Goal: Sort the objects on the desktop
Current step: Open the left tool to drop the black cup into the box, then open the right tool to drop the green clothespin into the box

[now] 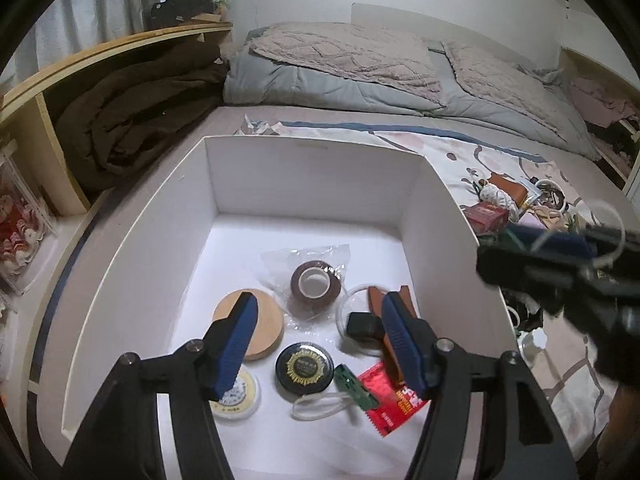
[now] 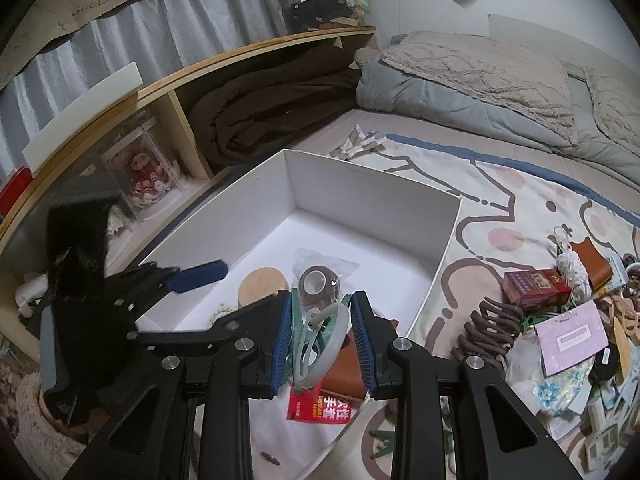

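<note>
White rectangular cardboard box (image 1: 120, 272) on a patterned bed cover (image 2: 500, 208): round wooden lid (image 1: 264, 320), wrapped brown tape roll (image 1: 316, 286), glossy red foil sachet (image 1: 390, 404). Left claw (image 1: 320, 344) half open, empty. Right claw (image 2: 320, 340) pinches a pale plastic ring with green clip (image 2: 316, 340) above the box.

A home bedroom: bed (image 1: 360, 128) with folded quilts (image 1: 400, 76), curtained wooden shelf (image 2: 180, 80), patterned sheet (image 2: 500, 208)

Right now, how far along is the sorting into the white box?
Partly done. The white box already holds a tape roll, wooden lid, black tin and red packet. The right gripper holds a green clip with a clear ring over the box; the left gripper is open. A cluttered pile remains.
</note>
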